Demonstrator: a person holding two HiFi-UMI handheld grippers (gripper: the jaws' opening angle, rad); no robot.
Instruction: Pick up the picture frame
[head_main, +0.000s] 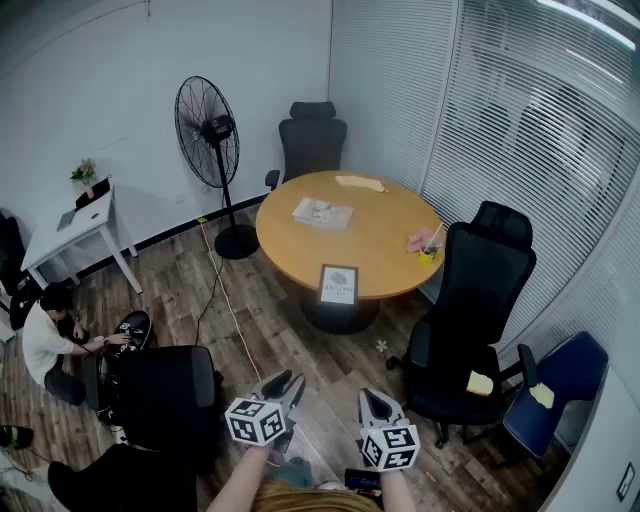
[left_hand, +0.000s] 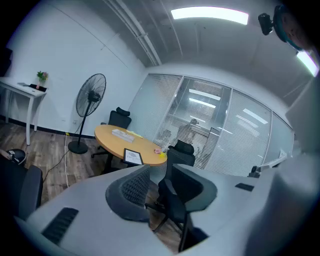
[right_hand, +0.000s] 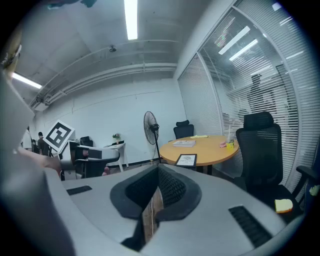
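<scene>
While left gripper (head_main: 286, 386) gapes empty and right gripper (head_main: 376, 403) sits clenched, edge-propped picture frame (head_main: 338, 284) may topple off table (head_main: 385, 240) if nudged.

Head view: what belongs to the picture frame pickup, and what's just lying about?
Job: picture frame, standing at the near edge of the round table; left gripper; right gripper, both well short of it.
Lying about: booklet; yellow cup; standing fan; black office chair.
</scene>
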